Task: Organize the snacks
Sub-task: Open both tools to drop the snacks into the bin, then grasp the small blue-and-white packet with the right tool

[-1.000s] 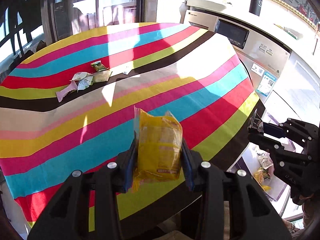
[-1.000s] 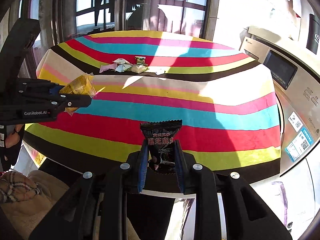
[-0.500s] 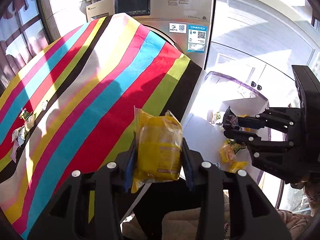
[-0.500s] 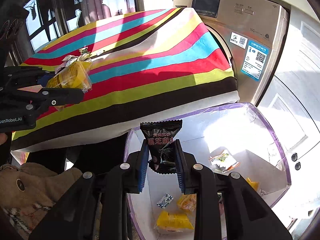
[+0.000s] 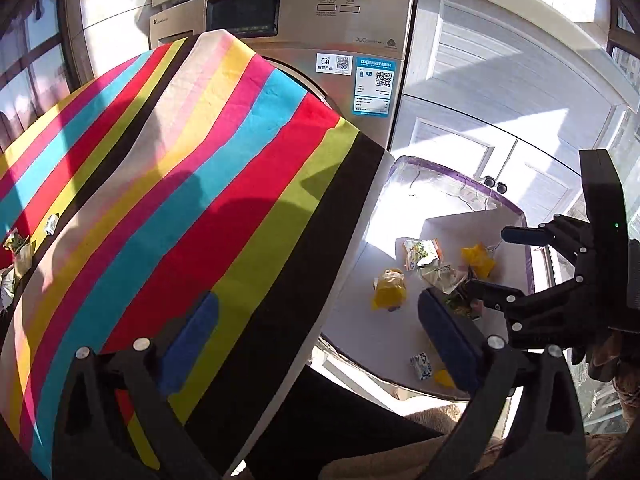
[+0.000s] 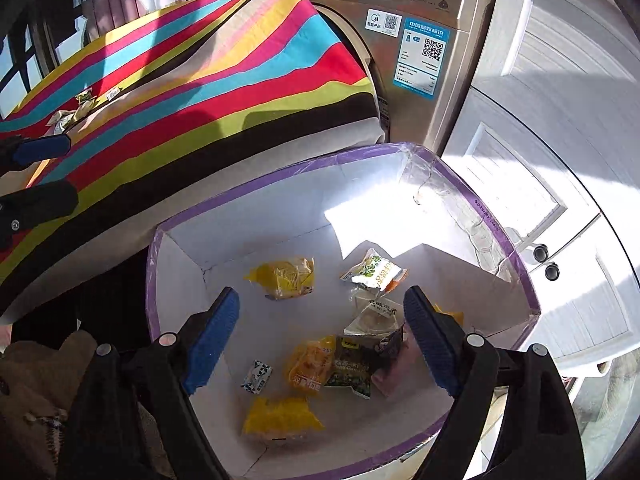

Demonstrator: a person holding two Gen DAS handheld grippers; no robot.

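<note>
Both grippers hang open over the snack box.

The left gripper (image 5: 316, 336) and right gripper (image 6: 320, 336) have jaws spread wide, holding nothing. Yellow snack packets (image 6: 286, 278) lie inside the white cardboard box with purple edges (image 6: 496, 236), beside the striped table (image 6: 200, 92). A blue sticker (image 6: 424, 58) with a QR code marks the silver washing machine (image 6: 420, 20).

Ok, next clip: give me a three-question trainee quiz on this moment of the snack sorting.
1. True or false: the right gripper is shut on a snack.
2. Where do the loose snacks still to be sorted lie?
3. The white box has a rim of which colour: A purple, B green, C red?

Key: 1 false, both grippers are open and empty. 2 On the striped tablecloth, at its far end. 3 A.
</note>
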